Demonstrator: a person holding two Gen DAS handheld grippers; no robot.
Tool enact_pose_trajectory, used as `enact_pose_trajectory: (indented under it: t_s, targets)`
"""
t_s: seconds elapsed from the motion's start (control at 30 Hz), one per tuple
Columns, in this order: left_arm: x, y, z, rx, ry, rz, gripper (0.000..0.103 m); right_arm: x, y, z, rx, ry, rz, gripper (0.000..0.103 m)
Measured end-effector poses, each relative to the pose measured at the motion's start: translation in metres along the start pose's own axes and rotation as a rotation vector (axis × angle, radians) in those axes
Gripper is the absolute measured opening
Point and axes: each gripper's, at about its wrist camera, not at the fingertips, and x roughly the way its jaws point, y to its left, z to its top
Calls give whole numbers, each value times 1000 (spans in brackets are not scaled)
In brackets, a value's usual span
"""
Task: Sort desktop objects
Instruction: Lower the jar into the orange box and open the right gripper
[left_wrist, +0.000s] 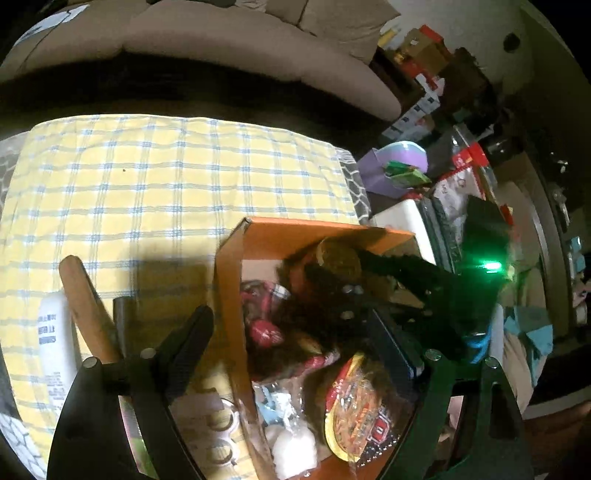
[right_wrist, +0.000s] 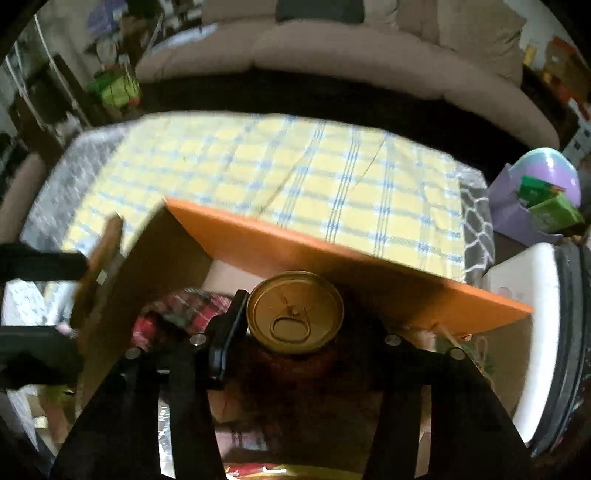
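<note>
1. My right claw (right_wrist: 291, 325) is clenched on a gold-topped drinks can (right_wrist: 294, 312) with a dark red body. The left finger (right_wrist: 227, 332) presses against the can's side; the other finger is hidden behind the can.
2. The can stands upright inside an orange cardboard box (right_wrist: 332, 254), close to the box's far wall.
3. My left claw (left_wrist: 314, 328) hangs released, its jaws wide. One finger (left_wrist: 184, 347) sits outside the box's left wall, the other reaches over the box.
4. In the left view the box (left_wrist: 317, 232) is packed: a red and yellow snack packet (left_wrist: 354, 402), a white plastic-wrapped lump (left_wrist: 295, 443) and a red plaid bundle (left_wrist: 262, 295) lie in it, with the can (left_wrist: 338, 256) at the far end.
5. The box rests on a worktop covered by a yellow cloth with blue check lines (left_wrist: 166, 177).
6. Just left of the box, on the cloth, lie a wooden handle (left_wrist: 86, 306) and a white tube with printed text (left_wrist: 55, 332), side by side. What the handle belongs to I cannot tell.
7. Beyond the worktop's right edge sits a purple bag (right_wrist: 517, 206) holding green packets. A beige sofa (right_wrist: 332, 48) runs along the back.
</note>
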Motion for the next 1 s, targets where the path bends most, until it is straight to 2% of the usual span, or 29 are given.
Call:
enact_pose_trajectory:
  t_s: [0.03,0.1,0.13,0.23,0.37,0.4,0.47,0.5,0.77,1.0]
  targets:
    - [0,-1,-3,4,1,-3,87,-7,-1,-2,-2,-47,-19,47]
    - [0,-3,-6,6,4,0,87,-10,-1,-6,-2,-76,-19,47]
    - [1,-4,-8,8,8,1,87,-8,-1,-10,5,-64,-14,47]
    - [3,-4,-13,7,25,7,87,14,-2,-18,26,54,-16,47]
    - [3,-5,-19,11,41,21,87,11,-9,-25,68,48,3,48]
    - [2,-5,-21,13,41,25,87,7,-10,-25,78,37,8,49]
    - [-1,-5,-25,14,41,30,87,-4,-12,-25,90,17,5,62]
    - [-3,-5,-27,14,39,35,87,-11,-13,-27,94,3,0,64]
    - [-20,-15,-61,39,38,71,87,-65,-2,-42,66,-57,-80,64]
    - [-41,-26,-92,41,27,82,87,-114,14,-65,50,-95,-99,64]
